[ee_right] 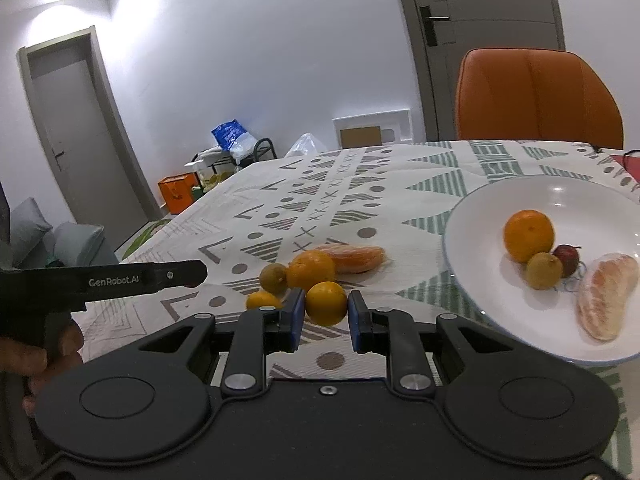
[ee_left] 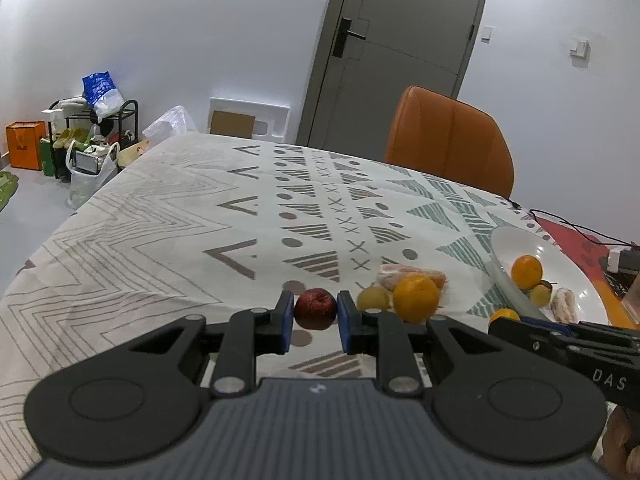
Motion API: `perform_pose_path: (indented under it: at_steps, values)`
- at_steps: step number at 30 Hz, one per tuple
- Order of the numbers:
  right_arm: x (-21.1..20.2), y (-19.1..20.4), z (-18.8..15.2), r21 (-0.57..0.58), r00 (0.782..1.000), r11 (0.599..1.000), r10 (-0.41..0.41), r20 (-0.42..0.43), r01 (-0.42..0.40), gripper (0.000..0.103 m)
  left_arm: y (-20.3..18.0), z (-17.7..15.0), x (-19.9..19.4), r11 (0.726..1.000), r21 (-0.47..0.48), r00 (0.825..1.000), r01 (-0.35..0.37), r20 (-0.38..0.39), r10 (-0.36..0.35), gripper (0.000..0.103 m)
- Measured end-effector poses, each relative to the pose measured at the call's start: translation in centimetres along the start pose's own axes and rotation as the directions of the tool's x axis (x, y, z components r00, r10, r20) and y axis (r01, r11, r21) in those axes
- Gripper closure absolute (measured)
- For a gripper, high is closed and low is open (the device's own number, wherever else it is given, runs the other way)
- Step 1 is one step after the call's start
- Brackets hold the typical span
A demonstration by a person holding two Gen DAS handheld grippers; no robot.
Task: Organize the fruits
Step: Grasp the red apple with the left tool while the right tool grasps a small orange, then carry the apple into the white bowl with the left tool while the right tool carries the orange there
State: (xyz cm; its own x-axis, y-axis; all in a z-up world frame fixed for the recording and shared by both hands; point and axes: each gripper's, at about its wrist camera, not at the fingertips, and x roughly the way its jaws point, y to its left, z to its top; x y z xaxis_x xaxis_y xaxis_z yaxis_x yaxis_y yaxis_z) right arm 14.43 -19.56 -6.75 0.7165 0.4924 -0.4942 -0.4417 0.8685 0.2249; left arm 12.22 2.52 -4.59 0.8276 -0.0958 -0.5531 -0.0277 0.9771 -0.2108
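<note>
- Now both grippers are loaded: our left gripper (ee_left: 312, 320) is clamped on a small red apple (ee_left: 315, 307), our right gripper (ee_right: 323, 316) on a small orange (ee_right: 326, 303).
- Each fruit sits between the blue pads near the fingertips, clear of the patterned surface (ee_left: 160, 208), as far as we can judge from the shadow under it.
- The step in hand, we judge, is carrying both to the white plate (ee_right: 472, 216), which lies ahead and to the right of the right gripper.
- Doing it well: keep the squeeze steady, since round fruit held at the tips can roll out; keep the fruit above the plate rim before crossing it.
- The plate already holds an orange, a red fruit, a greenish fruit and a peeled citrus segment (ee_right: 606, 296); we would aim for the bare near-left part so nothing gets knocked.
- Send the right gripper in first. It is nearer the plate, and the left gripper must pass the loose pile.
- That pile, just beyond the fingertips: a big orange (ee_right: 311, 270), a greenish fruit (ee_right: 273, 278), a small orange (ee_right: 262, 301) and a wrapped segment (ee_right: 352, 258), all on the surface.
- In the left view the right gripper sits low at right, close to the plate edge; we watch for the two crowding each other.
</note>
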Motion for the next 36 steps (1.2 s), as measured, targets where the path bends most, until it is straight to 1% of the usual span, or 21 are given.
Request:
perform_pose_path:
  at_steps: [16,24,36]
  values:
    - [-2.4,-2.6,0.0,0.042,0.998,0.999,-0.033,0.050,0.031,0.081,-3.6,0.2,0.4,0.998,0.049,0.999,0.031,0.007,-0.032,0.082]
    - [-3.8,-4.4,0.0,0.065,0.994,0.994,-0.092,0.065,0.088,0.081,-6.0,0.2,1.1,0.994,0.073,0.997,0.083,0.007,-0.083,0.082]
    - [-4.9,-6.7,0.2,0.094,0.983,0.984,-0.161,0.087,0.152,0.081,-8.0,0.3,1.6,0.988,0.099,0.992,0.122,0.001,-0.123,0.082]
